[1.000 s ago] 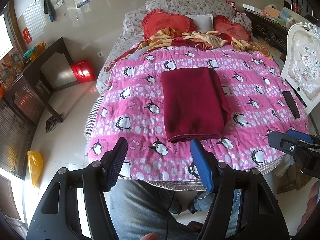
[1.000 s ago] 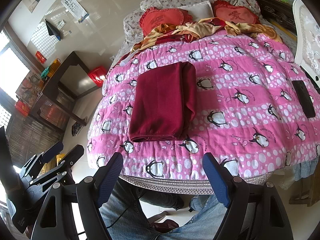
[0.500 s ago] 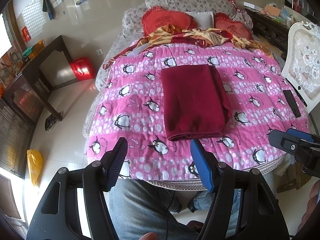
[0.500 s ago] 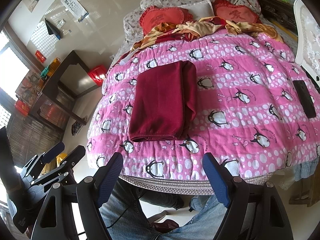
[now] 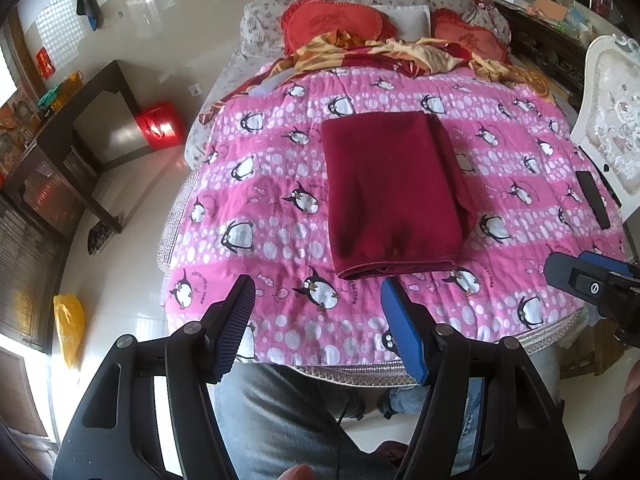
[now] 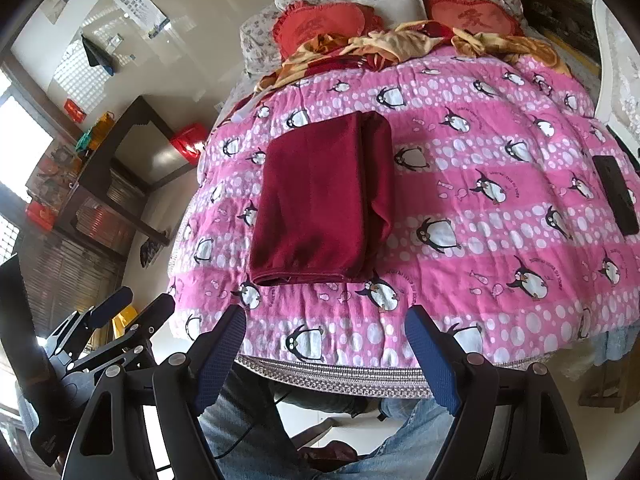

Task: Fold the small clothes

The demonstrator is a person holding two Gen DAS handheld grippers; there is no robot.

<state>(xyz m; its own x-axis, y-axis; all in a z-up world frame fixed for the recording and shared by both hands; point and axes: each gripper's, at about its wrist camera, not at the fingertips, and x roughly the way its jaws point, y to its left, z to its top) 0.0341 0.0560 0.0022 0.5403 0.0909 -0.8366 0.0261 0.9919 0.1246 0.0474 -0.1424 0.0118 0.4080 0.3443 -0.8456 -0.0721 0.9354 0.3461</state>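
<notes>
A dark red garment point(image 5: 394, 192) point(image 6: 320, 200) lies folded into a long rectangle on the pink penguin quilt point(image 5: 260, 208) point(image 6: 500, 208). Its near hem faces me, and a narrower folded layer shows along its right side. My left gripper point(image 5: 318, 308) hangs open above the quilt's near edge, just short of the hem, nothing between its blue pads. My right gripper point(image 6: 326, 342) is also open and empty, held over the bed's front edge slightly right of the garment. Each gripper shows at the side of the other's view.
A black phone point(image 5: 593, 199) point(image 6: 616, 196) lies on the quilt's right side. Red heart cushions point(image 5: 332, 24) and crumpled yellow-red bedding point(image 5: 400, 54) fill the head of the bed. A white chair point(image 5: 612, 112) stands right, a dark desk point(image 5: 80, 128) left. The person's jeans point(image 5: 280, 420) are below.
Both grippers have come slightly forward and down toward the bed, so the garment and quilt look a little larger. Both stay equally open. The garment has not moved.
</notes>
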